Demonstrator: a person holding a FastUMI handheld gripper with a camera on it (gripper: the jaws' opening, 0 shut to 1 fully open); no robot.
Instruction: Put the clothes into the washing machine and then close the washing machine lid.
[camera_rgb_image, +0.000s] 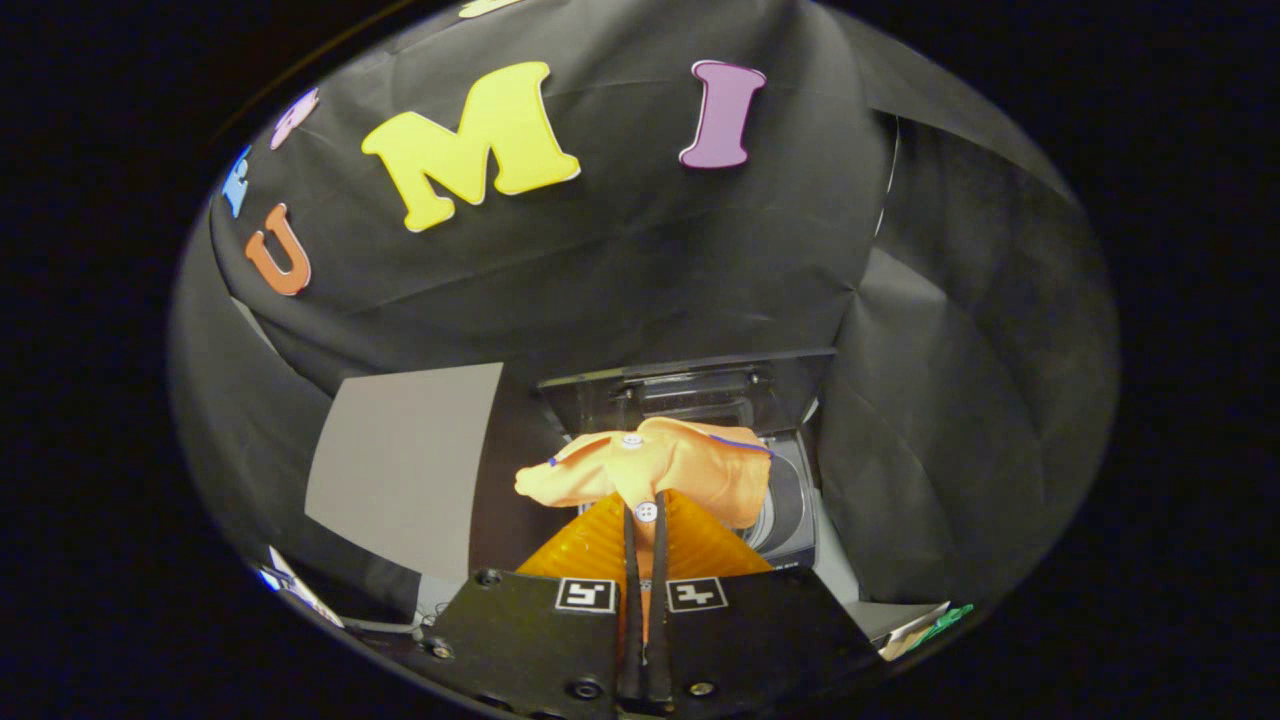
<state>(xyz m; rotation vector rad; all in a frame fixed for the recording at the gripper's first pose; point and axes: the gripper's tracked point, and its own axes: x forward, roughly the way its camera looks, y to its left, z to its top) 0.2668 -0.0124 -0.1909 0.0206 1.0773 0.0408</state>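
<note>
An orange garment (660, 468) with white buttons and a thin blue trim hangs bunched at my fingertips. My gripper (646, 512) is shut on it, both fingers pressed close together on the cloth. Just beyond and below the garment stands the washing machine (790, 500), a small top-loader whose dark lid (690, 385) stands raised upright at the back. Part of the round tub opening shows to the right of the cloth; the rest is hidden behind the garment.
A grey panel (410, 460) stands to the left of the machine. Black cloth walls close in behind and on the right. A few small items, one green (945, 620), lie on the surface near the right finger.
</note>
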